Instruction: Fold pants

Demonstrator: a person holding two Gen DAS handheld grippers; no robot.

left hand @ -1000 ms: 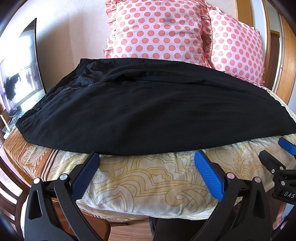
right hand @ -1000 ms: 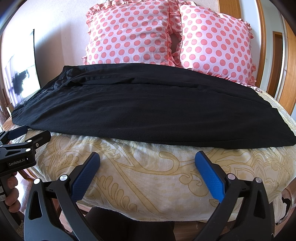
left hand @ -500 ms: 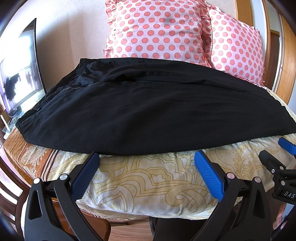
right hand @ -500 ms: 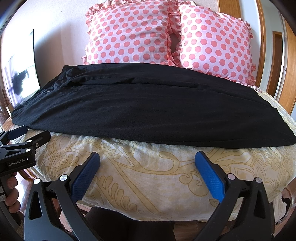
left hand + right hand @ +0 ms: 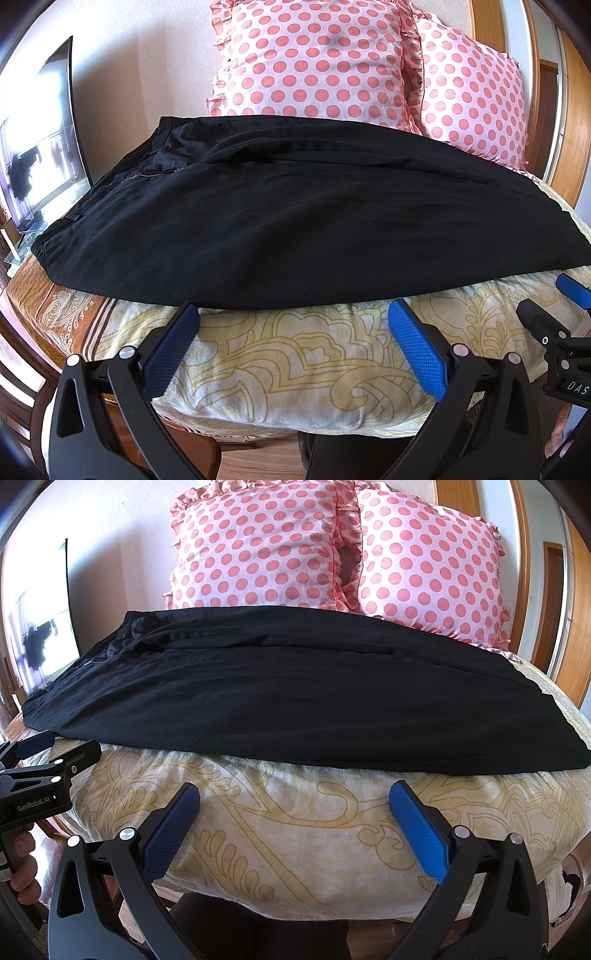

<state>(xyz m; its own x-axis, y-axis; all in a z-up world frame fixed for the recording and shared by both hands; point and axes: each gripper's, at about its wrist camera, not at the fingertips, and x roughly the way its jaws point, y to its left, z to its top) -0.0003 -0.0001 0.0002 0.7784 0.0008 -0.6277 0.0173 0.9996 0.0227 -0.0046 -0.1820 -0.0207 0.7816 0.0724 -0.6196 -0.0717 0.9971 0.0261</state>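
Observation:
Black pants [image 5: 295, 221] lie flat across the bed, waistband and zipper to the left, leg ends to the right; they fill the middle of the right wrist view too [image 5: 280, 701]. My left gripper [image 5: 293, 314] is open just short of the pants' near edge, nothing between its blue pads. My right gripper [image 5: 295, 794] is open as well, a little below the near hem over the bedspread. The right gripper's tip [image 5: 565, 332] shows at the right of the left wrist view, and the left gripper [image 5: 40, 775] at the left of the right wrist view.
The bed carries a cream and gold patterned bedspread [image 5: 288, 362]. Two pink polka-dot pillows [image 5: 314, 62] [image 5: 424, 561] lean at the headboard behind the pants. A dark screen [image 5: 37, 129] stands left of the bed. A hand [image 5: 22, 864] holds the left gripper's handle.

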